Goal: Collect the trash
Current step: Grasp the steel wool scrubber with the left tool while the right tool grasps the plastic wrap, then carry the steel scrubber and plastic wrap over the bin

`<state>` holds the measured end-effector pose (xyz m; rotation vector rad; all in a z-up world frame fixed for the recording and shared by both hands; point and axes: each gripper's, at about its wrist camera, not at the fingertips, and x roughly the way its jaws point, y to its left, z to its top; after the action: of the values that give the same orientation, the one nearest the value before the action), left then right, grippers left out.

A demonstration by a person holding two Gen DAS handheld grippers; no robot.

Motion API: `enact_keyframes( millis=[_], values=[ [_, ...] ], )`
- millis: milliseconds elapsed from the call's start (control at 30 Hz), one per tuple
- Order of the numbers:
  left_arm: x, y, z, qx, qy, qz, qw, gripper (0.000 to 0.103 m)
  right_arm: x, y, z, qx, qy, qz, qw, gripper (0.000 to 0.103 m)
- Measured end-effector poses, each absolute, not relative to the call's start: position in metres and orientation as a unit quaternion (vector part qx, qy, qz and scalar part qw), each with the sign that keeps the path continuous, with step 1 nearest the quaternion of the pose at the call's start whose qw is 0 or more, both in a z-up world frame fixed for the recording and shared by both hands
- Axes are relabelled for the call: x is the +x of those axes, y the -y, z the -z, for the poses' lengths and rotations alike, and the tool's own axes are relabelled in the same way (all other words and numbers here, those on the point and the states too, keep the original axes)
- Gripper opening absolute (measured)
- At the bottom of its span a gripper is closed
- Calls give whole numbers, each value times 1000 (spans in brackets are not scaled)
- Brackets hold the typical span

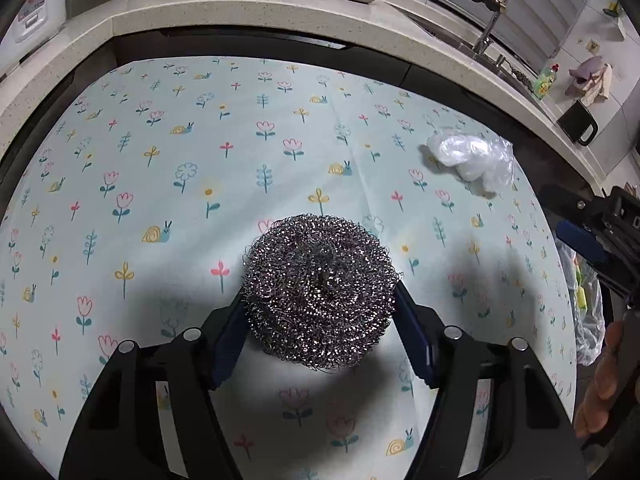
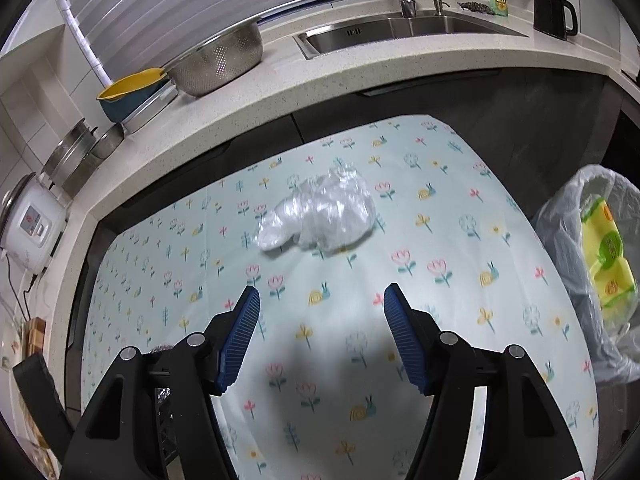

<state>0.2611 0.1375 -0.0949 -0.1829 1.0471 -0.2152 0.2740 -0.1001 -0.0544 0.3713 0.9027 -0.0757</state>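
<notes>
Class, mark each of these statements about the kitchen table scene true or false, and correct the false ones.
1. The left gripper is closed on a steel wool scourer. True.
2. The right gripper holds the crumpled clear plastic. False: its jaws are open and empty, and the plastic lies on the tablecloth ahead of it.
3. The bin bag beside the table already contains yellow-green packaging. True.
4. The metal colander sits inside the sink. False: it stands on the countertop, left of the sink.
</notes>
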Motion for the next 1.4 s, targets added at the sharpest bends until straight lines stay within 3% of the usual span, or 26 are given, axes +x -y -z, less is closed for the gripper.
enact_keyframes(
  millis=[567, 600, 667, 733, 967, 1400],
  values=[
    [309, -124, 79, -100, -478, 108, 866, 64, 345, 116, 92, 186, -443, 26, 877, 63],
    [310, -122, 80, -98, -478, 109, 866, 65, 347, 116, 95, 188, -444, 23, 876, 61],
    [312, -120, 81, -97, -478, 110, 866, 64, 348, 115, 99, 193, -443, 13, 875, 47],
    [312, -117, 81, -95, -479, 111, 866, 64, 349, 112, 101, 184, -452, 16, 873, 11],
    [305, -111, 67, -87, -471, 114, 871, 64, 332, 113, 82, 190, -429, 14, 883, 7],
    [265, -73, -10, -74, -417, 155, 892, 64, 266, 132, -17, 186, -355, 8, 916, 7]
  ],
)
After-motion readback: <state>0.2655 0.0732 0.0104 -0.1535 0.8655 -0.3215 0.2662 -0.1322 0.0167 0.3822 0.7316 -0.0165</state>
